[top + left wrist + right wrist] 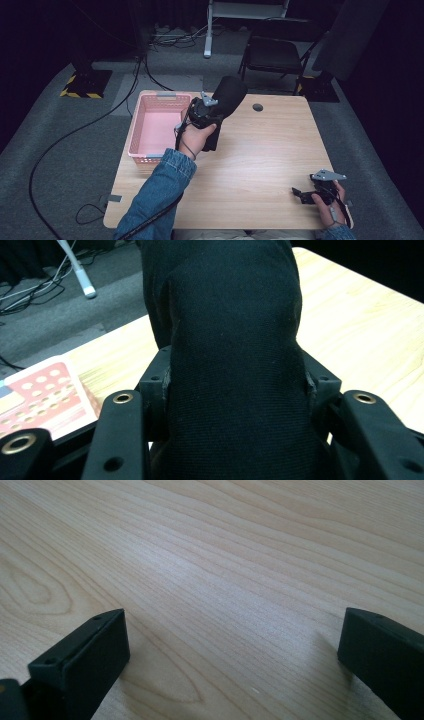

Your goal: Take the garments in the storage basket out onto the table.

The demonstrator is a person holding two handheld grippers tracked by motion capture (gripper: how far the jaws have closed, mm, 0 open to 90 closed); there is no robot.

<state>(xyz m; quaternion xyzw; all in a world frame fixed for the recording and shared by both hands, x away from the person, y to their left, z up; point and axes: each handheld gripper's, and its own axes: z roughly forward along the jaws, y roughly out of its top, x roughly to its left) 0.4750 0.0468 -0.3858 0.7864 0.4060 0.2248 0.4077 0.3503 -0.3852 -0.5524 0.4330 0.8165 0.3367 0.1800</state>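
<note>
My left gripper [216, 111] is held above the table, just right of the pink basket [134, 131], and is shut on a black cloth item [230, 94]. The cloth stands up past the jaws and also hangs below the hand. In the left gripper view the black cloth [230, 340] bulges between both jaws of my left gripper [235, 395] and hides most of what lies ahead. My right gripper [300, 195] rests low at the table's near right corner. In the right gripper view my right gripper [232, 635] is open, with bare wood between its fingers.
The pink basket [40, 395] sits at the wooden table's [265, 150] left edge and looks empty inside. A round cable hole [257, 107] lies near the far edge. Beyond the table stand a black chair [275, 55] and floor cables [65, 140].
</note>
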